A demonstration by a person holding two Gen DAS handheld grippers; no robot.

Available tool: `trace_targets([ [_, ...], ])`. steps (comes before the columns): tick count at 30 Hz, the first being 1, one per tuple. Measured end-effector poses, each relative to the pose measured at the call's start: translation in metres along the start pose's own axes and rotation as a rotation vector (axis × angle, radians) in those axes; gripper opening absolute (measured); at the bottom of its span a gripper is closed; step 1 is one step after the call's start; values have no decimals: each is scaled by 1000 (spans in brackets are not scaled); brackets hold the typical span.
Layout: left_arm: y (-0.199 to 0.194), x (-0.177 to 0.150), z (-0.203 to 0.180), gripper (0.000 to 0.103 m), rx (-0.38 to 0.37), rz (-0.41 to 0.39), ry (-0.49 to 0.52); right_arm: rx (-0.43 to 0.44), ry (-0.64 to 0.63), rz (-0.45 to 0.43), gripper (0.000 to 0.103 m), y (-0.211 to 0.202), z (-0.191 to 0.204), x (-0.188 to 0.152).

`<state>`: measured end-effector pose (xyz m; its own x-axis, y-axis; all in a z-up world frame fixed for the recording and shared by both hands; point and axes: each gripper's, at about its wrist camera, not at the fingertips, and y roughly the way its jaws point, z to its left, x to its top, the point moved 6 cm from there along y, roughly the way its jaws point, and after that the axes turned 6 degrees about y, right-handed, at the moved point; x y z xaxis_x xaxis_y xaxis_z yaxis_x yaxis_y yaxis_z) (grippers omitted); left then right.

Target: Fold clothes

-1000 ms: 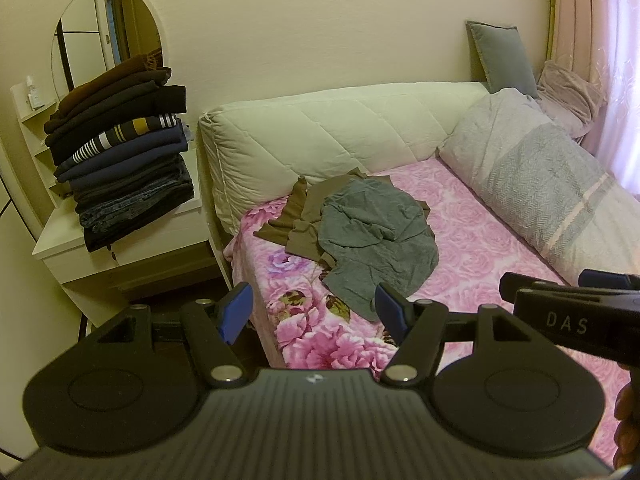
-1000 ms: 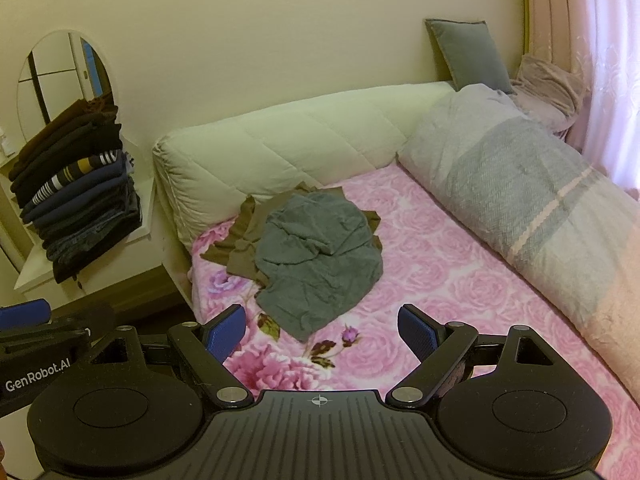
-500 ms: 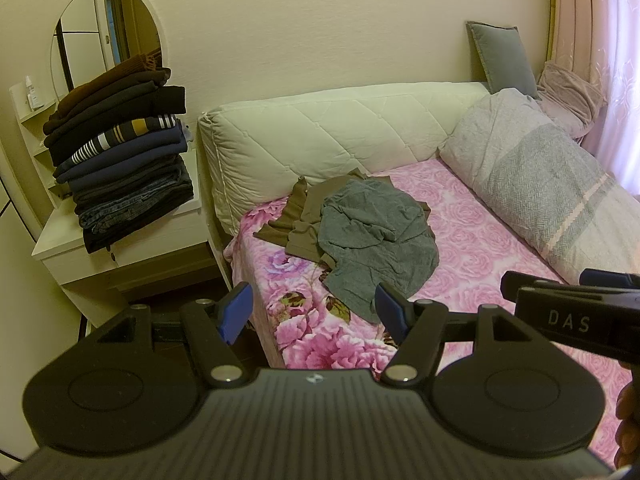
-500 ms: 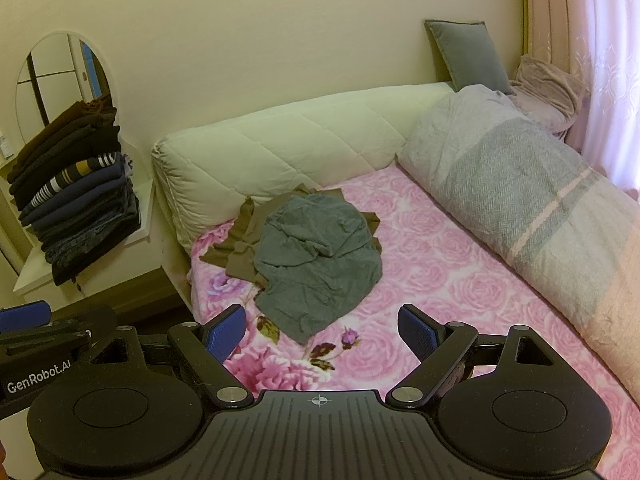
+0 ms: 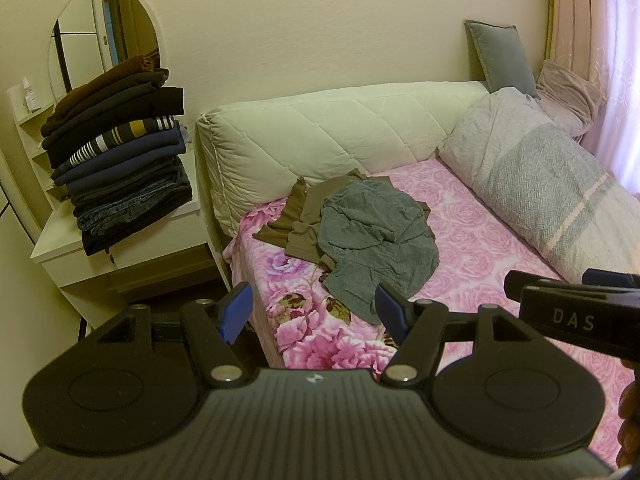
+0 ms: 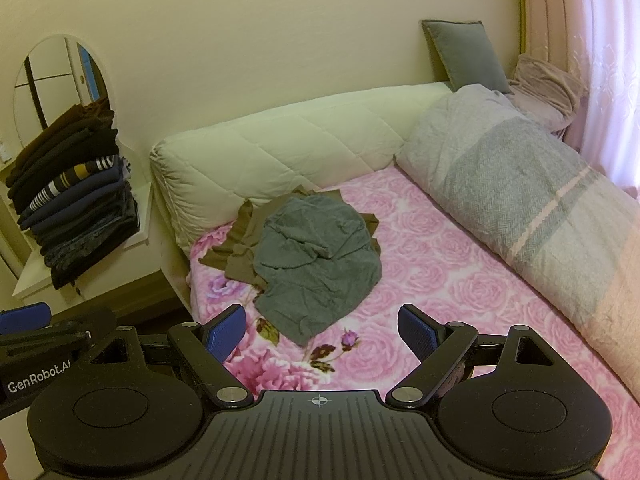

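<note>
You are in a home bedroom. A bed (image 6: 460, 280) with a pink rose-print sheet fills the middle of the frame, backed by a quilted cream headboard (image 6: 304, 148). A rolled grey quilt (image 6: 520, 200) lies along its right side beneath pink curtains (image 6: 580, 40). At upper left, an oval mirror (image 5: 104, 36) stands over a white dressing table (image 5: 120, 248) stacked with folded clothes (image 5: 120, 160).

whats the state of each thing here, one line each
grey garment: crumpled, on top of brown one
brown garment: crumpled, partly covered
clothes stack: folded, on nightstand
left hand-held gripper: open, empty
right hand-held gripper: open, empty
</note>
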<state>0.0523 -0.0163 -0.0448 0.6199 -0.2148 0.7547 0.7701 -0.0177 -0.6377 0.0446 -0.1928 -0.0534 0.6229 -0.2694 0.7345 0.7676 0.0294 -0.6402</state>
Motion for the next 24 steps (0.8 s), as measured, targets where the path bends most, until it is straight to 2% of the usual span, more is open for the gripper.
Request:
trace_targets([
  [15,42,-1,11,64,-76,58,14,-32,56,43,86,23,-12,-4],
  [24,117,6,24,64,-150,141,27,-15,124,116,86,77,-18,-2],
])
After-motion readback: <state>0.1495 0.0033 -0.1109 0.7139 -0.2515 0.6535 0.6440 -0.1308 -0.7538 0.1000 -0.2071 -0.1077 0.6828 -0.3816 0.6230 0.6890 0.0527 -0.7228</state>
